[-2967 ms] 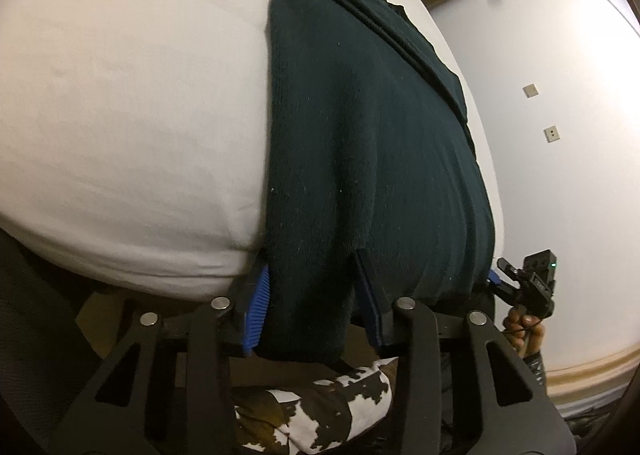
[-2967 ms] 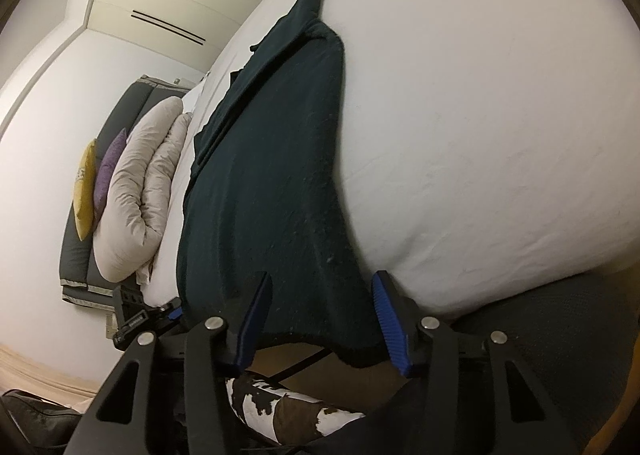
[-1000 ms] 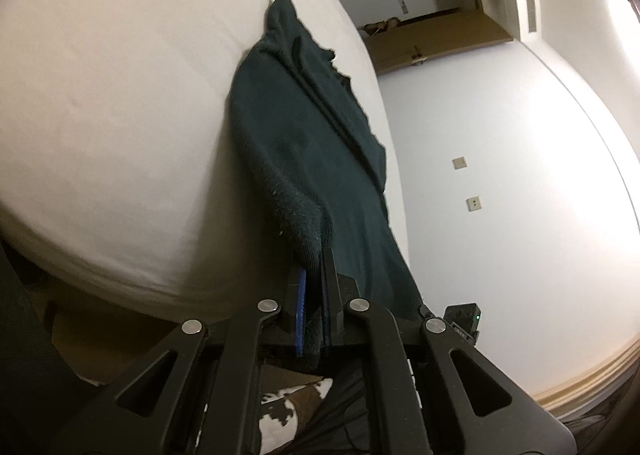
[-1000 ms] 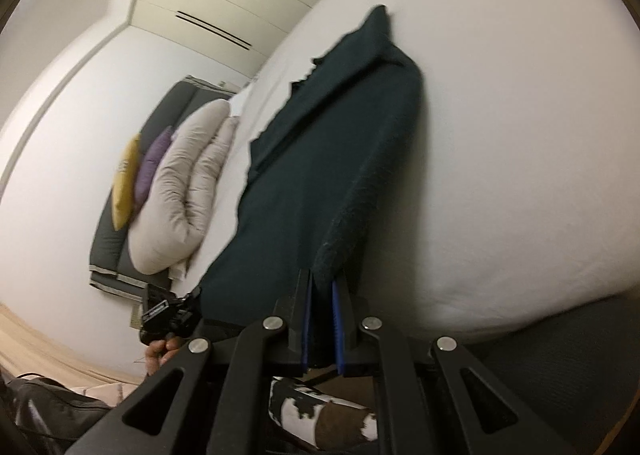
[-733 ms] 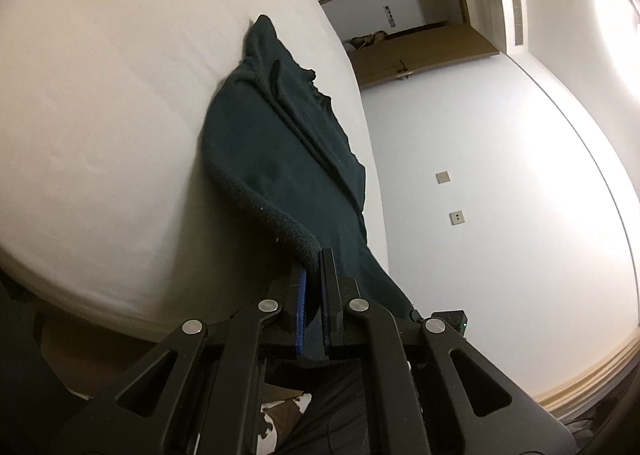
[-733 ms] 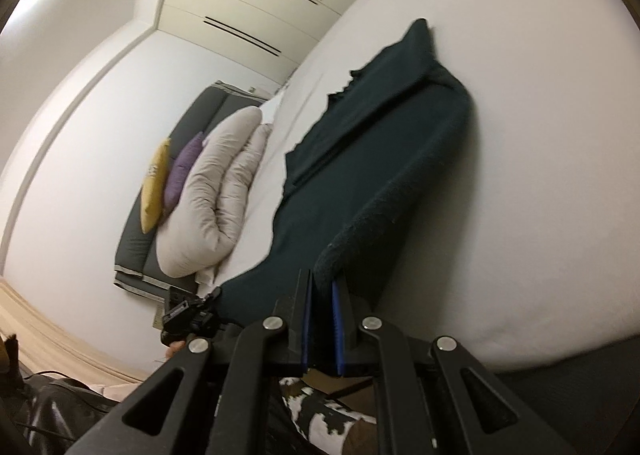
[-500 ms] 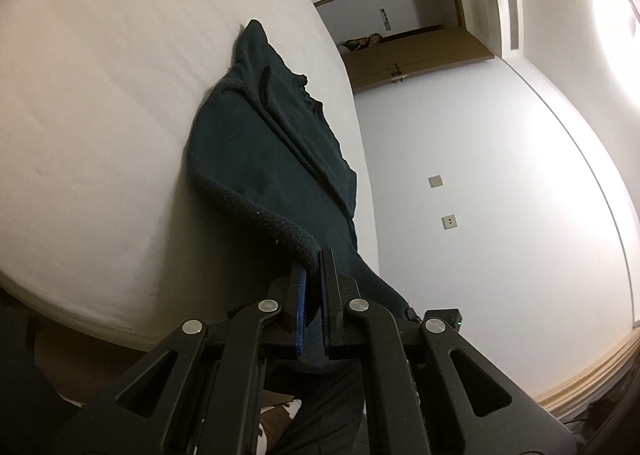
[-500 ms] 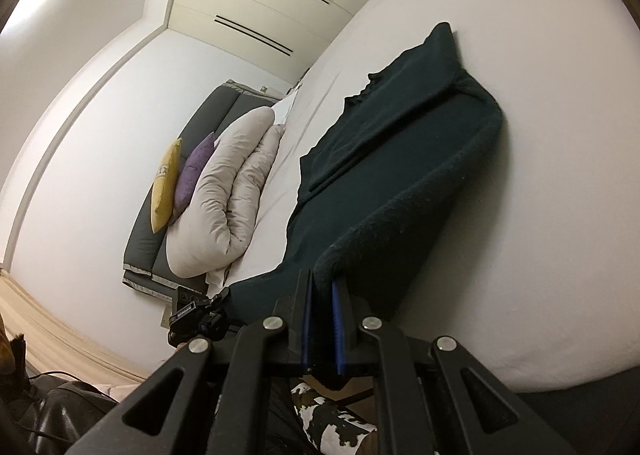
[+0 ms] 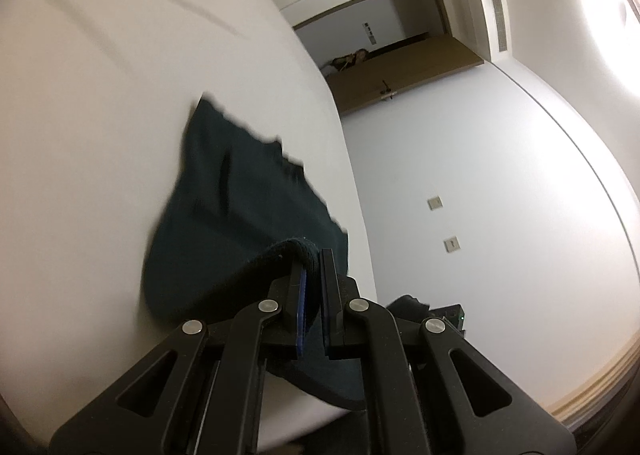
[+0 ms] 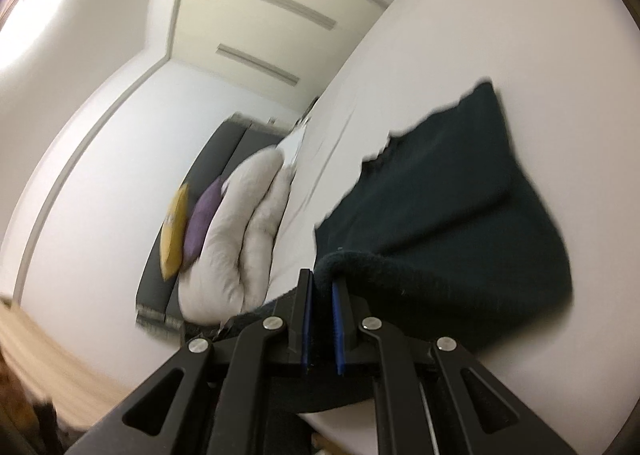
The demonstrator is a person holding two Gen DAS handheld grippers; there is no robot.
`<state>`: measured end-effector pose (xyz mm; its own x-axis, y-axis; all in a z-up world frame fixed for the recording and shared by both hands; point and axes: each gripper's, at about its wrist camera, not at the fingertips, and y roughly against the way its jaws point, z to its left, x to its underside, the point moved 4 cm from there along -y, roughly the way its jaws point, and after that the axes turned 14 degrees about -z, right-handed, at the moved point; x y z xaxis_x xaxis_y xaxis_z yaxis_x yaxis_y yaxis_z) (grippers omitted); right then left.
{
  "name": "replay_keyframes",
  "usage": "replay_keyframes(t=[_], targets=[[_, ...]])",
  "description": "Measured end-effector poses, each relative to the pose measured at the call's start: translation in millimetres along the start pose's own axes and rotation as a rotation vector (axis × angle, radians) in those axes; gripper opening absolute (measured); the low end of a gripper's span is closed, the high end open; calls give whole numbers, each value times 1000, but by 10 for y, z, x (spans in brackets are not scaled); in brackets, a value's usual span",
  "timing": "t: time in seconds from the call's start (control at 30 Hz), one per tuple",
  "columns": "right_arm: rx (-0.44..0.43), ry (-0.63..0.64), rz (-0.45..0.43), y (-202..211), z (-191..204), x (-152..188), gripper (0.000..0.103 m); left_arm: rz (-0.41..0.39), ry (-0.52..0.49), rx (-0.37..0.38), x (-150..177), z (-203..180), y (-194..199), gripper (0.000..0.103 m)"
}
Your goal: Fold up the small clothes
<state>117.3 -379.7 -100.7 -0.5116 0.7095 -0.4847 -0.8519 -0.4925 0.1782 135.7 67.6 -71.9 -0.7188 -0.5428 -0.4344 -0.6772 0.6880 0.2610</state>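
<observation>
A dark green knitted garment (image 9: 240, 215) lies on the white bed (image 9: 100, 115), its near hem lifted and curling over towards the far end. My left gripper (image 9: 314, 267) is shut on one corner of that hem. In the right wrist view the same garment (image 10: 460, 215) arches up from the bed (image 10: 560, 55), and my right gripper (image 10: 322, 283) is shut on the other hem corner. The fabric under the raised fold is hidden.
A rolled white duvet (image 10: 248, 223) with a purple cushion (image 10: 202, 215) and a yellow cushion (image 10: 174, 227) rests against a dark headboard on the left. A wooden door (image 9: 400, 75) and a white wall with switch plates (image 9: 450, 243) lie beyond the bed's right edge.
Both grippers have risen and moved forward over the bed, carrying the hem with them. The garment now doubles over itself and looks much shorter. Both views are blurred by the motion.
</observation>
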Motion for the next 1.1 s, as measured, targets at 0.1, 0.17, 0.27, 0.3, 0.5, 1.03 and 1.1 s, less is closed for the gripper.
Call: replay_keyframes(t=[0.1, 0.17, 0.27, 0.3, 0.5, 1.03, 1.1], targets=[[49, -71, -43, -364, -214, -398, 9, -2, -6, -27, -401, 36, -542, 4], [91, -130, -73, -602, -427, -632, 9, 3, -8, -56, -633, 91, -923, 4], [169, -189, -107, -956, -773, -906, 9, 17, -33, -121, -918, 240, -1487, 4], [204, -200, -108, -1054, -887, -952, 10, 22, -32, -162, -990, 351, -1664, 4], [337, -280, -137, -1429, -1563, -1134, 10, 98, 85, -293, -1071, 1111, -2368, 6], [361, -59, -280, -1025, -1029, -1235, 86, -40, 88, -286, -1231, 1207, -1748, 72], [401, 44, -236, -1037, -873, -1131, 86, 3, 14, -300, -1093, 1091, -1756, 72]])
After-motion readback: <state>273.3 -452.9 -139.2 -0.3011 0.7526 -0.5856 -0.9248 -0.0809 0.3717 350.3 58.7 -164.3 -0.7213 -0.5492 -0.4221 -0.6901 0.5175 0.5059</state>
